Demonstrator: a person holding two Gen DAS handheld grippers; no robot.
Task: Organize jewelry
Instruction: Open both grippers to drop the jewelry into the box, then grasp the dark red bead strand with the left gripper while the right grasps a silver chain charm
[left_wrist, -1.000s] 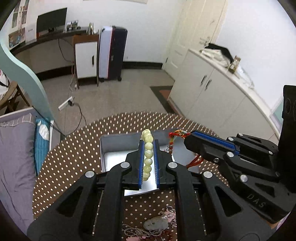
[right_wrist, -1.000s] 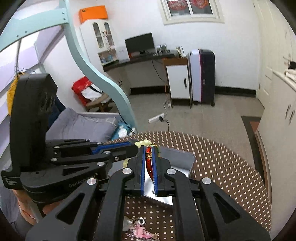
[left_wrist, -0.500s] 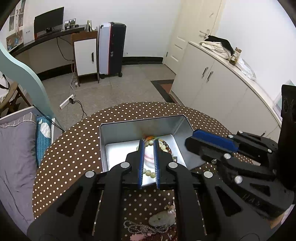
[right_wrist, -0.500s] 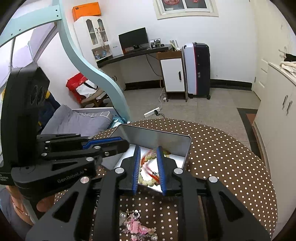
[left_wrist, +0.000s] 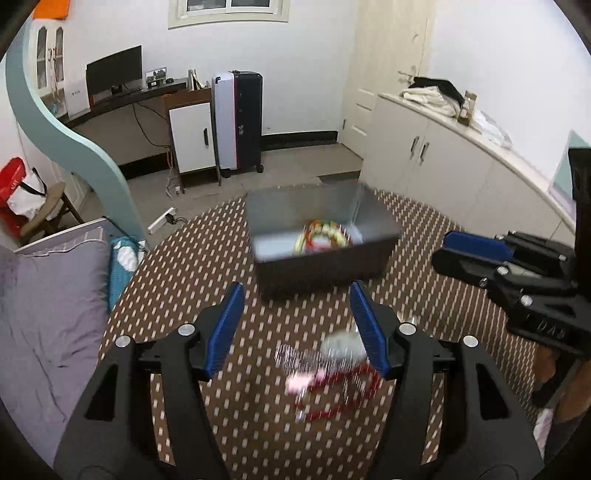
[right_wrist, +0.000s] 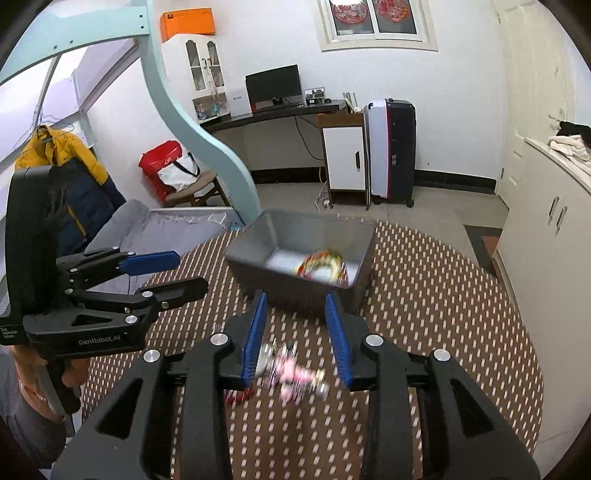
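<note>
Resting on the brown, white-dotted table, a grey metal box held two bracelets lying together on its pale floor: a bracelet of pale yellow-green beads and a red corded bracelet, both blurred. In the right wrist view the same box showed the beads and the red cord near its right wall.

Nearer the cameras, a loose heap of jewelry lay on the table outside the box: a pale stone, a silvery chain, something pink and a red strand, all too smeared to separate further. The right wrist view showed this heap just below the blue pads.

The left gripper stood released, its jaws having just been opening, with nothing pressed between the pads; the heap lay beneath the gap. The right gripper was likewise released, its jaws having just been opening, and empty.

Beyond the table stood a dark suitcase, a white cabinet, a monitor on a desk, and a row of white cupboards.

Readable writing: "GenRobot.AI" on the left gripper's body.
</note>
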